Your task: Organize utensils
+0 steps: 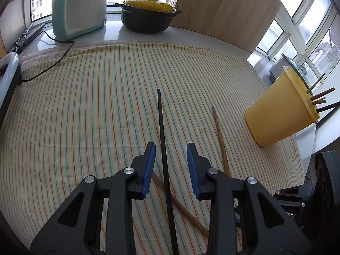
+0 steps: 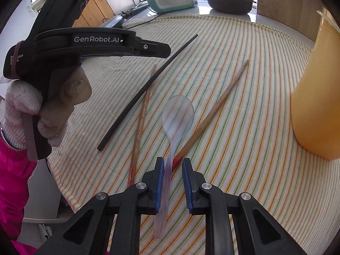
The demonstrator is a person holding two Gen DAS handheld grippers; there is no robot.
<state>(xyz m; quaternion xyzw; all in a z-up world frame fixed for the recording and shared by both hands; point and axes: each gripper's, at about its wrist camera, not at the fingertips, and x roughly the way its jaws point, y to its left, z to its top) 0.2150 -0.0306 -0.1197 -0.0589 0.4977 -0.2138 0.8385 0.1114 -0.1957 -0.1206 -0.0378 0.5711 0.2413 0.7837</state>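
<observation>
Utensils lie loose on a striped cloth (image 2: 244,110) spread over the bench — four in all in the right wrist view. Going left to right: one black chopstick (image 2: 148,89) slanting away to the far right, one wooden chopstick (image 2: 141,114) crossing under it, one clear plastic spoon (image 2: 177,114) with its bowl pointing away, and a second wooden chopstick (image 2: 214,108) with a red-tinted near end, passing beneath the spoon's neck.

At the left, a gloved hand (image 2: 31,110) with a pink sleeve holds the left claw (image 1: 171,148). Its blue pads are spread, with the black chopstick (image 1: 164,148) running between them, clear of both pads. The right claw (image 2: 173,163) straddles the spoon's handle: the left pad lies against it, the right pad stands off with a gap, so it is not yet pinching.

To the right stands one yellow cup (image 1: 280,110), upright on the cloth's right edge. About five sticks — brown and dark — poke from its mouth in the left wrist view.

On the far bench, left to right: one teal and white appliance (image 1: 78,10) with a black cord, one dark pot with a yellow lid (image 1: 148,12), one wooden board (image 1: 229,10) leaning upright.
</observation>
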